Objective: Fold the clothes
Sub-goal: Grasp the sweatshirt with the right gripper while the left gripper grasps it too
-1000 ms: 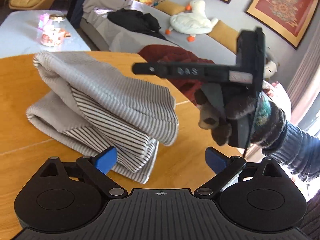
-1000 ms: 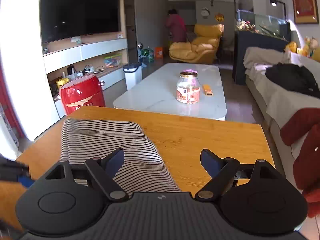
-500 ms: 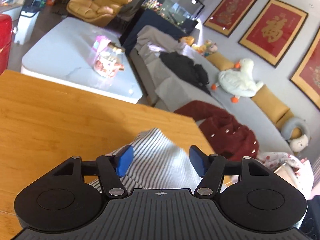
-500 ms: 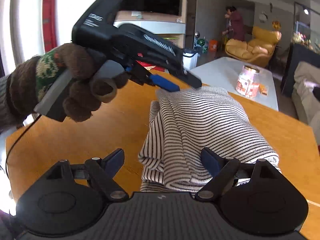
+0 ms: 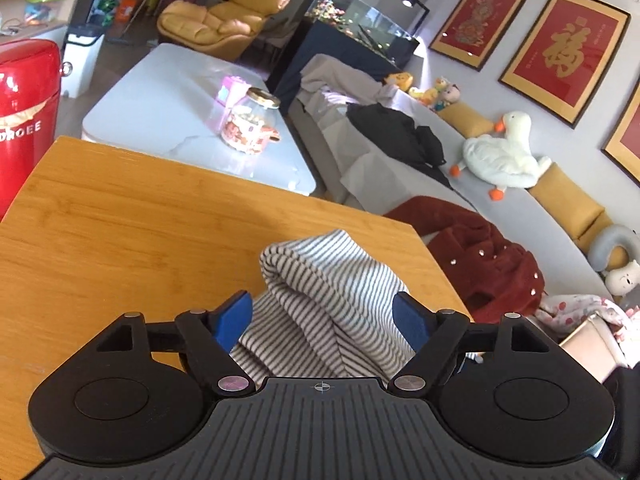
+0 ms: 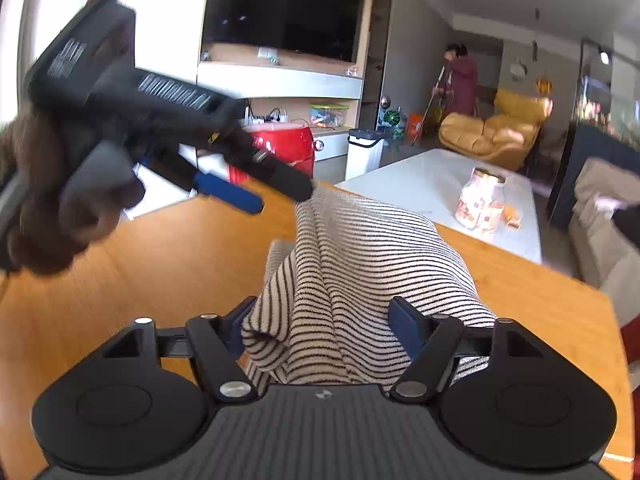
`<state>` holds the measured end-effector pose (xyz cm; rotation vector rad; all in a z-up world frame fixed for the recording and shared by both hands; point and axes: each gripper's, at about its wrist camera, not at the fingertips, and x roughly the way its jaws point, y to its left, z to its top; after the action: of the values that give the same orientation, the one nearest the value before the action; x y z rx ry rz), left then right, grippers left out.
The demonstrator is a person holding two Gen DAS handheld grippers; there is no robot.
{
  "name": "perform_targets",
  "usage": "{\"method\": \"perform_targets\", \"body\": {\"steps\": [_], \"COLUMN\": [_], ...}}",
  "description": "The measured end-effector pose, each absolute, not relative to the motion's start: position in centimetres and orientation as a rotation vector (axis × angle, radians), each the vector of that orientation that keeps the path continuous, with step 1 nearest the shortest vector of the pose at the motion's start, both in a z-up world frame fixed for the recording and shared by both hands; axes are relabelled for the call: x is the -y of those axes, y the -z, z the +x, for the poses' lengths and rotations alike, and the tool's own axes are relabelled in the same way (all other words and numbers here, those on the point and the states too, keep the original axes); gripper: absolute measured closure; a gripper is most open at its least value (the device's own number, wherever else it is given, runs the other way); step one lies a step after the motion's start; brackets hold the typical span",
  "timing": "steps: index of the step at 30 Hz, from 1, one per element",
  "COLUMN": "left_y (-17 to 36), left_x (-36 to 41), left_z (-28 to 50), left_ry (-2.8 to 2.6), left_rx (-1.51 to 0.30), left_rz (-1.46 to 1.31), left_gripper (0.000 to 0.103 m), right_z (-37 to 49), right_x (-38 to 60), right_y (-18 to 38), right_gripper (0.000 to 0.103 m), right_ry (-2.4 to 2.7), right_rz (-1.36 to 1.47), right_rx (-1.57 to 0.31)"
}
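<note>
Straddling the folded striped garment (image 5: 328,300), both hand-held grippers — left (image 5: 322,320), right (image 6: 322,330) — gape wide, gripping nothing.

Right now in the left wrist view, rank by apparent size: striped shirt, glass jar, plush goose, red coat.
1. striped shirt, though nearness inflates it
2. red coat
3. plush goose
4. glass jar

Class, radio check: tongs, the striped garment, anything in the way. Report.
Left tongs open, straddling striped garment. Right tongs open, straddling the same bundle. Garment folded, resting on wooden table. Nothing else on the table in view.
</note>
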<state>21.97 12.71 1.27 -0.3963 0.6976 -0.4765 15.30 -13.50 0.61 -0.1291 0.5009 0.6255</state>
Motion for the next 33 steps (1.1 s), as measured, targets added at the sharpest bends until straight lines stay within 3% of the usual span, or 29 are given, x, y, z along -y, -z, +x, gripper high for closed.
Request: {"method": "perform_targets", "body": {"steps": [3,6,8,10,17,19,22,27,33], "left_y": [-0.2,2.1,3.4,4.4,5.0,4.5,2.9,-1.5,-4.5], "left_x": [-13.2,-11.8,-10.2,-8.8,-7.7,-8.0,-9.8,-12.7,-9.8], "left_z": [21.2,21.0,20.9,21.0,21.3,20.8,20.1,19.7,21.4], "left_ry": [0.502,0.573,0.629,0.662,0.672,0.665,0.618,0.513,0.645], "left_rx": [-0.732,-0.815,-0.862,-0.89,-0.883,-0.88,-0.838,-0.687,-0.597], "left_rz": [-0.453,-0.496,-0.487,-0.462,-0.418,-0.384,-0.353,-0.363,-0.391], "left_gripper": [0.019,0.031,0.044,0.05,0.054,0.053,0.035,0.035,0.031], "right_z": [16.7,16.5,15.6,14.9,15.9,15.2,13.4,10.4,9.8], "right_x": [15.6,16.0,15.4,14.9,14.0,13.8,12.2,8.8,8.0], "right_y": [-1.4,-2.8,-4.7,-6.2,-3.2,-3.1,-2.5,0.0,0.4], "right_gripper": [0.076,0.084,0.085,0.085,0.085,0.085,0.083,0.066,0.061], "right_ry": [-0.61,-0.62,-0.642,-0.695,-0.641,-0.633,-0.618,-0.621,-0.615], "right_rz": [-0.053,-0.065,-0.101,-0.108,-0.116,-0.149,-0.275,-0.481,-0.529], "right_rx": [-0.533,-0.518,-0.475,-0.463,-0.608,-0.583,-0.532,-0.471,-0.444]}}
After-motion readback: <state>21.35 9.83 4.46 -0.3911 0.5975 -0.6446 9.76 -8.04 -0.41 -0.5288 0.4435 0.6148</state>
